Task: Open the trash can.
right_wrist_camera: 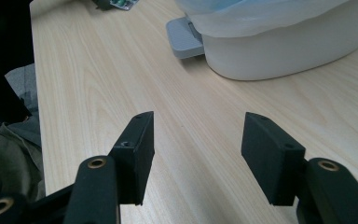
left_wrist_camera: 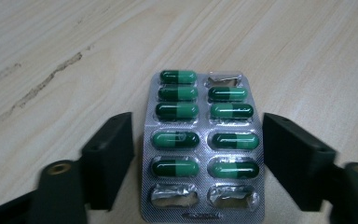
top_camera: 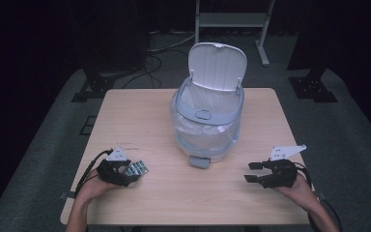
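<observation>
A silver blister pack (left_wrist_camera: 203,144) of green capsules lies flat on the wooden table (top_camera: 140,121); three of its pockets are empty and torn. My left gripper (left_wrist_camera: 198,154) is open, one jaw on each side of the pack, the right jaw close to its edge. In the high view the pack (top_camera: 139,168) is at the table's front left with the left gripper (top_camera: 133,171) around it. My right gripper (top_camera: 251,172) stands open at the front right, nothing between its jaws (right_wrist_camera: 196,135). A white pedal bin (top_camera: 207,121) with a clear liner stands mid-table, lid up.
The bin's grey pedal (top_camera: 199,162) sticks out toward me; it lies ahead and left of the right gripper's jaws (right_wrist_camera: 184,37). Bare tabletop separates the two grippers. Behind the table are cables and stand legs (top_camera: 232,24) on a dark floor.
</observation>
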Available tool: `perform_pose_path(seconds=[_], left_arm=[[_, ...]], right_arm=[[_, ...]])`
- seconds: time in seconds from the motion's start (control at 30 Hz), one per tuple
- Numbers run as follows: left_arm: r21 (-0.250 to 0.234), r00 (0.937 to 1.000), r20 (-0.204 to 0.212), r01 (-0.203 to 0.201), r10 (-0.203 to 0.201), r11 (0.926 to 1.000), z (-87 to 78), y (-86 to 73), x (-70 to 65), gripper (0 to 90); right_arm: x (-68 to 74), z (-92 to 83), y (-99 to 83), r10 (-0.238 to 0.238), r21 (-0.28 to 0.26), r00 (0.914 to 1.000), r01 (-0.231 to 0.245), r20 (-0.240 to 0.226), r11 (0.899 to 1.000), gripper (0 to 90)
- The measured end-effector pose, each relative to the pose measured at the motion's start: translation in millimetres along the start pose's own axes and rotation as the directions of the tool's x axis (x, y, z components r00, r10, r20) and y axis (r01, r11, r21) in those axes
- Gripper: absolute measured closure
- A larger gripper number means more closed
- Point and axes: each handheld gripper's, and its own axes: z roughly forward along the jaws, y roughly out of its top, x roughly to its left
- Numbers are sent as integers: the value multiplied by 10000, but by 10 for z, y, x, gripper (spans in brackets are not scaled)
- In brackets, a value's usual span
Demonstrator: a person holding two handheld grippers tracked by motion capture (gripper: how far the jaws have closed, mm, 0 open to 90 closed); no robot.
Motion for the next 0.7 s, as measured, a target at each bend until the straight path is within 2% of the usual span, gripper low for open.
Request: perform_pose_path(seconds=[0.03, 0.1, 0.43, 0.7], left_arm=[[-13, 10000, 3, -30, 30, 10000, 1, 1, -2, 318], [-19, 10000, 10, -56, 56, 10000, 6, 7, -8, 328], [0, 9999, 60, -96, 96, 10000, -16, 35, -20, 333], [39, 9994, 106, -342, 342, 9994, -110, 128, -30, 333]], right_arm=[[-2, -1, -6, -3, -3, 10000, 3, 11, 10000, 430], [-3, -5, -12, 23, -26, 10000, -23, 9, 10000, 430], [-6, -8, -25, 2, -28, 10000, -1, 65, 10000, 428], [-12, -13, -41, 48, -24, 9999, -48, 157, 10000, 402]])
